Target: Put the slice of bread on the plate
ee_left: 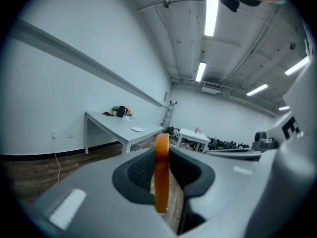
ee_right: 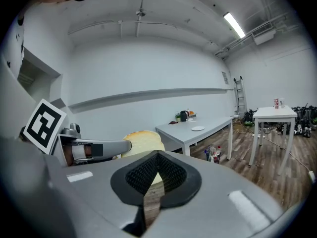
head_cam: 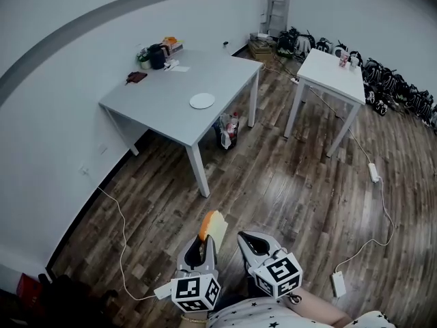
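The left gripper (head_cam: 200,250) sits closest, low in the head view just above a star-patterned sleeve (head_cam: 263,316). Its jaws are clamped on the slice of bread (head_cam: 214,225). The slice stands on edge between the pads, and its orange crust runs straight up the middle of the left gripper view. Its pale upper part sticks out past the fingertips.

Just to its right, and not touching the bread, is the right gripper (head_cam: 249,241). Its jaws are drawn together with nothing between them. In the right gripper view the bread shows beyond the pads, off to the left, held in the other gripper.

Both grippers hang over a wooden floor (head_cam: 287,183), where a white cable (head_cam: 121,231) trails.

Well ahead stands a grey table (head_cam: 164,98). A white plate (head_cam: 202,101) lies on it near the front edge, with nothing on it and far from the bread. Small items, among them a dark pot (head_cam: 157,57), are gathered at the table's far corner.

To the right is a smaller white table (head_cam: 331,70), and behind it dark bags (head_cam: 396,84) line the wall.
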